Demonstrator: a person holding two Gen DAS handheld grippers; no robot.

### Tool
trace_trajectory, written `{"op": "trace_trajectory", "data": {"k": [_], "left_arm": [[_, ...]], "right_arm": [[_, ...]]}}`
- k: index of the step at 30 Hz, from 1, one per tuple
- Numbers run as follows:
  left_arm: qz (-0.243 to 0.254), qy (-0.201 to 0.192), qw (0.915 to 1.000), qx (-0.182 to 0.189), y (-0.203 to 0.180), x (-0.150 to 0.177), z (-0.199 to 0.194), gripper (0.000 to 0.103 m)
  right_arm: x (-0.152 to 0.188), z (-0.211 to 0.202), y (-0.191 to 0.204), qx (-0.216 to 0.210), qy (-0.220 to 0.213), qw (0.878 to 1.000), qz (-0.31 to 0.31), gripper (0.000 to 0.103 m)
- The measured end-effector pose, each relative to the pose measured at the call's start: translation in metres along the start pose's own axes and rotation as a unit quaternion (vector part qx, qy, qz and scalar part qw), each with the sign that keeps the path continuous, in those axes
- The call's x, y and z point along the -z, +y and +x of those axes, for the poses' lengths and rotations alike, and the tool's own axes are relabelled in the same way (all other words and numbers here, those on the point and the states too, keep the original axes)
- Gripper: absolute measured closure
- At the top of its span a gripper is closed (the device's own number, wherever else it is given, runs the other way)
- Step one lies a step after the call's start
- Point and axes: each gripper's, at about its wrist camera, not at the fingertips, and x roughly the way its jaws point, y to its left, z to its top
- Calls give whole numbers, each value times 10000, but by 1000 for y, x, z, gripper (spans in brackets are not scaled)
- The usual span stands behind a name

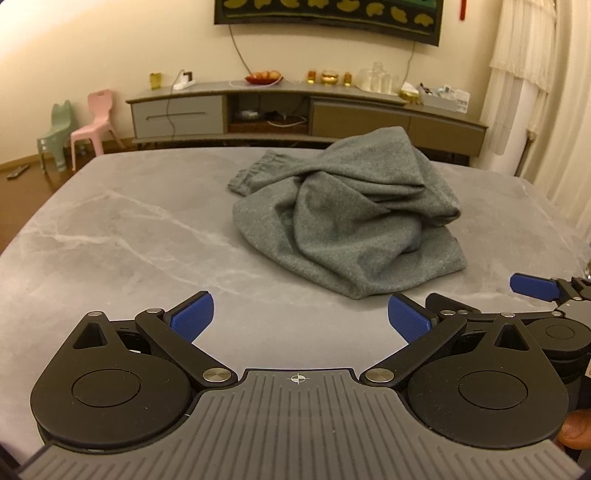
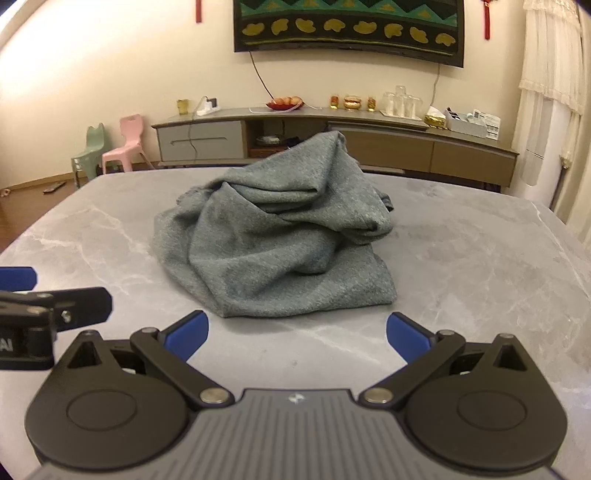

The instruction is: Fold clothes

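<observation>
A grey marble-patterned table (image 1: 110, 229) is seen before a low sideboard (image 1: 295, 110). Crumpled grey clothes (image 1: 347, 214) lie mid-table, right of centre, bare tabletop around. The left gripper (image 1: 300, 319) and right gripper (image 2: 297, 338) are spread wide, nothing held.

A grey marble-patterned table (image 1: 110, 229) is filling the foreground. Beyond it, at twelve o'clock, a long low sideboard (image 1: 369, 110) is standing against the wall, carrying a red fruit dish (image 1: 263, 77) and clear glasses (image 1: 376, 79). At ten o'clock, a pink child's chair (image 1: 94, 122) and a green one (image 1: 55, 136) are sitting side by side. A patterned wall hanging (image 2: 347, 26) is hanging above.
</observation>
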Motion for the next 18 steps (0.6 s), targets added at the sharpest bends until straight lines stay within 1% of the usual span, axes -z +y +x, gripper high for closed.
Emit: {"op": "trace_trajectory", "data": {"k": [4, 8, 10, 12, 16, 18], "left_arm": [[-7, 16, 9999, 111, -1, -3, -4, 7], [216, 42, 9998, 42, -7, -5, -7, 7], [305, 28, 9995, -8, -9, -5, -8, 7], [320, 50, 9995, -55, -8, -5, -6, 7], [217, 261, 9994, 13, -4, -4, 0, 7], [161, 294, 9994, 80, -1, -3, 1, 7]], "right_arm": [[-1, -4, 0, 17, -134, 9999, 3, 0], [3, -4, 1, 299, -279, 9992, -12, 0], [7, -5, 2, 506, -440, 9977, -22, 0], [6, -5, 1, 566, -457, 9973, -34, 0], [5, -3, -2, 429, -347, 9985, 8, 0], [6, -3, -2, 375, -307, 9988, -12, 0]]}}
